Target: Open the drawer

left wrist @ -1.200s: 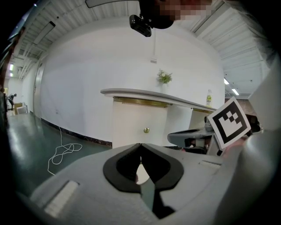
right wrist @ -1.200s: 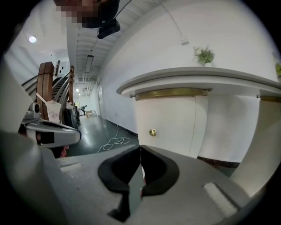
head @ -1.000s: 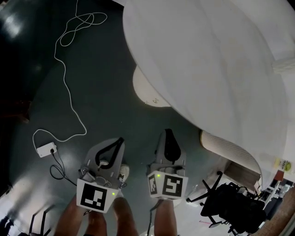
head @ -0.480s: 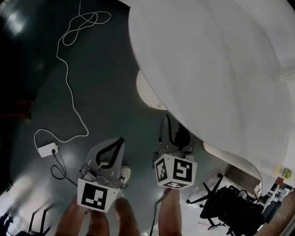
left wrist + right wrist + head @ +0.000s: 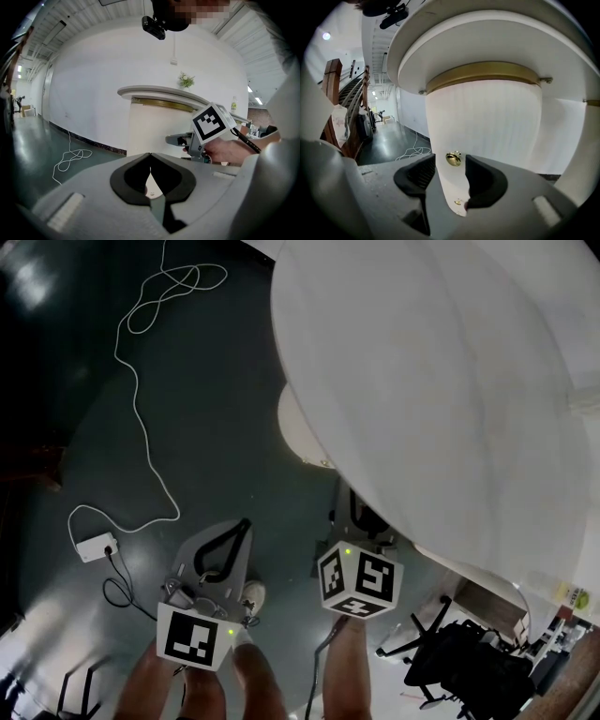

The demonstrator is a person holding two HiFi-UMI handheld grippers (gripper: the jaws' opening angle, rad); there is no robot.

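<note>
my right gripper [image 5: 450, 165] has just been opening, jaws wide apart, small round brass knob [image 5: 453, 159] framed between them, untouched; my left gripper [image 5: 150, 158] is clenched, empty.

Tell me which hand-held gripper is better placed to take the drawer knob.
Right. The right hand-held gripper has jaws that have just been opening, nothing gripped, with the brass knob lined up in their gap ahead. The left hand-held gripper is shut and sits farther from the cabinet.

The drawer [image 5: 483, 122] is seen as a curved, white, finely ribbed front; it is set upright beneath the round worktop [image 5: 487, 42], under a gold band [image 5: 487, 70]; a small brass knob [image 5: 453, 158] is fixed on its face.
</note>
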